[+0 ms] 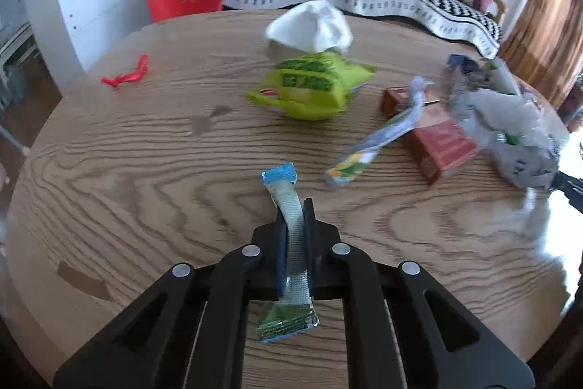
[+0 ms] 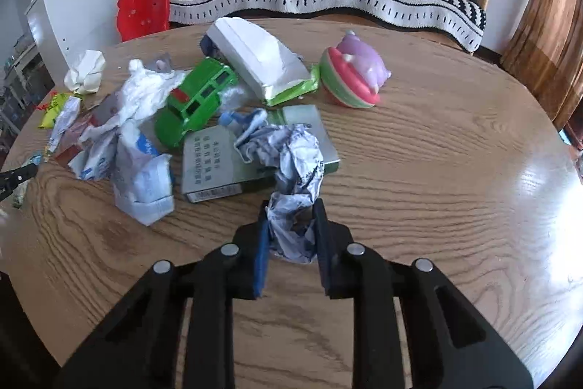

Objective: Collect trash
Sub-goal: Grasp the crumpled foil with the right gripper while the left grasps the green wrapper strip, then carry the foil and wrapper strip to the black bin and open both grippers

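left claw pinches a wrapper; right claw pinches crumpled paper.

A round wooden surface carries a green toy car, a grey-green box, a tissue pack, a pink spinning toy, crumpled plastic bags, a green snack bag and a red scrap.

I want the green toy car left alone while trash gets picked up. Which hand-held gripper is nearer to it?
Right. The right hand-held gripper, shut on crumpled paper, sits just in front of the green toy car. The left hand-held gripper holds a wrapper farther off; its view doesn't show the car.
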The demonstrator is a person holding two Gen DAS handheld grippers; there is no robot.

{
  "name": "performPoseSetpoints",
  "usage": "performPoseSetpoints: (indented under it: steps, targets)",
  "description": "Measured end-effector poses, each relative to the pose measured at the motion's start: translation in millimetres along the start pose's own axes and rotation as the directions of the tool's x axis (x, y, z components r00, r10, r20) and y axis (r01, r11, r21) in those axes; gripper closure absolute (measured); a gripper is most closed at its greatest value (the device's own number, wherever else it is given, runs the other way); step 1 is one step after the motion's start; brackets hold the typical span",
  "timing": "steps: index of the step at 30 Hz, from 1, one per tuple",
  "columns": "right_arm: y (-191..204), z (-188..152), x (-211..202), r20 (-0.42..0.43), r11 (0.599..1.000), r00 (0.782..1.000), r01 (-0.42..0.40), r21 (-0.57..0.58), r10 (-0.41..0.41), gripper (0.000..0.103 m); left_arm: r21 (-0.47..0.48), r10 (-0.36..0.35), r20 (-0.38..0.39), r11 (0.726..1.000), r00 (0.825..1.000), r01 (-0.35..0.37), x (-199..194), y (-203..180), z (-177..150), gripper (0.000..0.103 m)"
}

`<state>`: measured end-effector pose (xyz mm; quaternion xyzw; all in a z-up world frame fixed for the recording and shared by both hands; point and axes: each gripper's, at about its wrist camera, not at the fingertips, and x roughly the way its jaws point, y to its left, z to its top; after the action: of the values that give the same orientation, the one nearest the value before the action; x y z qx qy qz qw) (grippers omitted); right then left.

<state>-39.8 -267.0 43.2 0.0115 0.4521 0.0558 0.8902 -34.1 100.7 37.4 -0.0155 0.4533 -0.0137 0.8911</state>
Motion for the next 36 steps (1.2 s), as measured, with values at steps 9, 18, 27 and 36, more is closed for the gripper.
performPoseSetpoints:
  steps: [9,18,27,36]
  targets:
    - [3,0,-24,0.057,0.997,0.997,-0.054,0.064,0.05,0.081,0.006,-0.033,0.019,0.999,0.999,0.033,-5,-9,-1,0.096]
    - [22,1,-24,0.043,0.997,0.997,-0.061,0.042,0.059,0.081,-0.019,-0.047,0.038,0.999,0.998,0.048,-11,-4,-1,0.096]
    - [25,10,-69,0.096,0.99,0.994,-0.066,0.127,0.054,0.081,-0.004,-0.086,0.08,0.996,0.993,0.087,-31,-23,18,0.096]
    - [-58,-6,-196,0.247,0.977,0.968,-0.018,0.212,-0.036,0.081,0.29,-0.29,0.2,0.93,0.936,0.226,-135,-189,67,0.096]
